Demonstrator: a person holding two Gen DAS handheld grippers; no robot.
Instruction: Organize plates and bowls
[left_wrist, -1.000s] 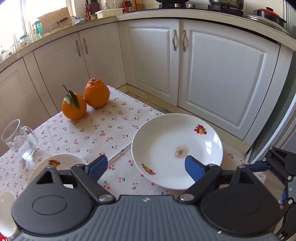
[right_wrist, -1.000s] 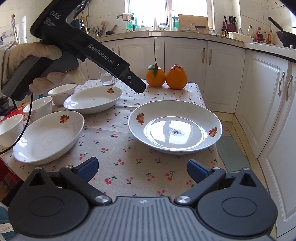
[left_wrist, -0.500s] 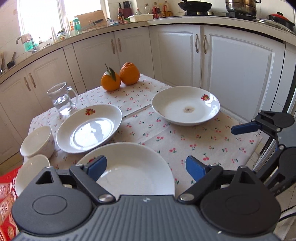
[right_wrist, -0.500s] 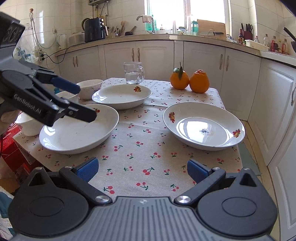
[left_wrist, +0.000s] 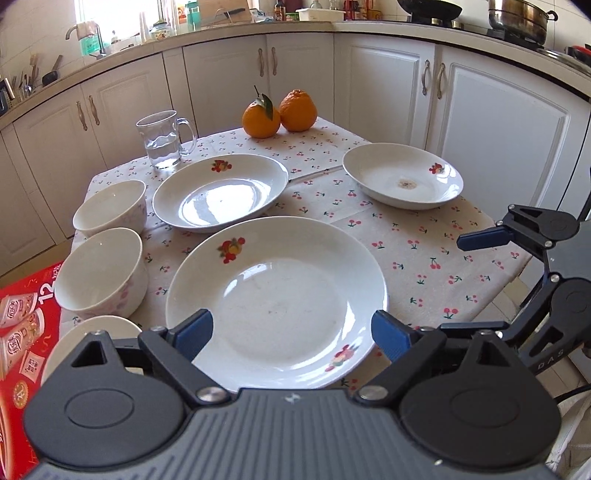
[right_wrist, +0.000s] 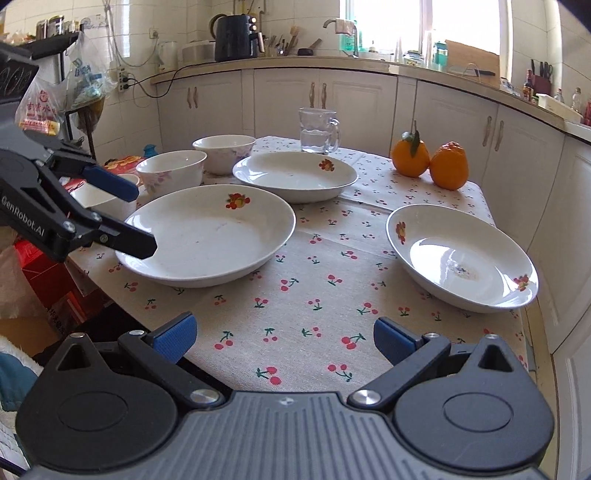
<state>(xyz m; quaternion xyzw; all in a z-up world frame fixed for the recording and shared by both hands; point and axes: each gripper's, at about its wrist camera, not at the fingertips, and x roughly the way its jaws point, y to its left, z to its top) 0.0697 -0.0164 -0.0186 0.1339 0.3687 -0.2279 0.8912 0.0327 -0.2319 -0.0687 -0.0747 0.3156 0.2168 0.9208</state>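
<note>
I am holding my left gripper (left_wrist: 291, 330) spread wide over the near edge of the near plate (left_wrist: 277, 301), with nothing between its blue pads (left_wrist: 194, 330). A second ago this gripper was looking at the far-right plate and the cabinets; half a second ago it had swung back toward the table, and now it is sitting lower and closer, so the near plate is filling the space between the fingers. My right gripper (right_wrist: 284, 338) is also hanging spread and empty over the bare cherry-print cloth (right_wrist: 295, 306) at the table's near edge; since a second ago it has pulled back, and the right plate (right_wrist: 461, 258) that was centred ahead of it is now lying off to its right.

Just left of the near plate, two bowls (left_wrist: 101, 273) are standing one behind the other, with a third white dish (left_wrist: 64, 345) partly hidden by my left gripper. Behind the near plate, the middle plate (left_wrist: 219, 192) is resting, close to it; I cannot tell whether their rims touch. The right plate is lying well apart from both, with a small brownish spot in its centre.

Farther back, a glass mug (left_wrist: 162, 140) with water is standing behind the middle plate, and two oranges (left_wrist: 279, 114) are sitting touching at the far end of the table. White cabinets (left_wrist: 388, 81) are lining the walls beyond.
</note>
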